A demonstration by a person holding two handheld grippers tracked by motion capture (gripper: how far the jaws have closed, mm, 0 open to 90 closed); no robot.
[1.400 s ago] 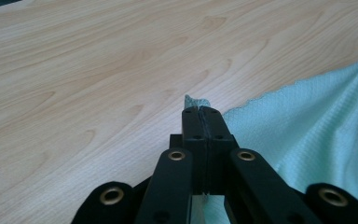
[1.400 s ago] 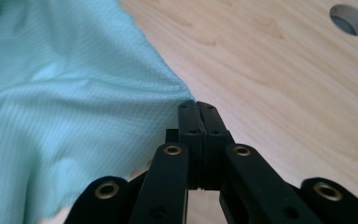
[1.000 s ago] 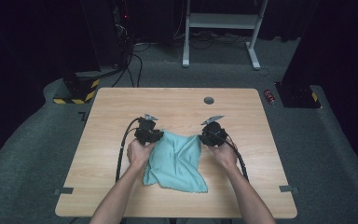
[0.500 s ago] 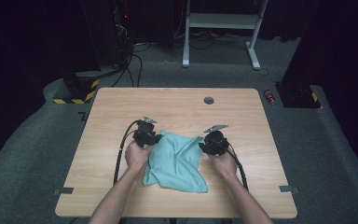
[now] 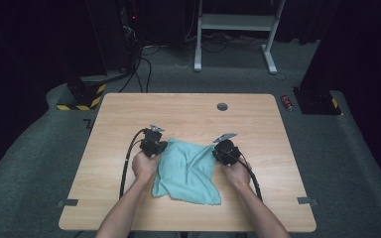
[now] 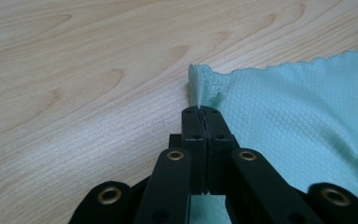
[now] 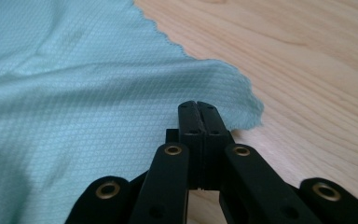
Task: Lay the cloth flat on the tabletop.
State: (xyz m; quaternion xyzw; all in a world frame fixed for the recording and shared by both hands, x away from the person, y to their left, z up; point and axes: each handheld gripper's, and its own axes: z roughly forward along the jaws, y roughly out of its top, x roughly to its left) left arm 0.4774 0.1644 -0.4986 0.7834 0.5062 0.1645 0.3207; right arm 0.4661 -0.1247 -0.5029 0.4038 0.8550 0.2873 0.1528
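High view: a teal cloth (image 5: 187, 169) lies on the wooden surface (image 5: 129, 114), in its near half, between the person's two hands. The left claw (image 5: 159, 147) sits at the cloth's far left corner and the right claw (image 5: 218, 150) at its far right corner. Holding both far corners at once looks like the set-up for a fold or a lift, since it lets the far edge travel as one line instead of bunching. The near edge lies loose toward the person, slightly skewed.

Left gripper view: the left claw's jaws stand together, with a crumpled corner of the cloth (image 6: 307, 107) poking up just past their tips. The corner appears pinched between them, and the fabric rises into a small peak there, which suggests the grip is pulling it up off the surface (image 6: 74, 70).

Right gripper view: the right claw's jaws are likewise pressed together over the scalloped corner of the cloth (image 7: 74, 93), which drapes around their tips; bare surface (image 7: 317, 60) lies beyond.

Against the frame one second back, both hands sit nearer the person, the right one more so. The far edge has come with them, so the cloth looks more gathered and less flat.
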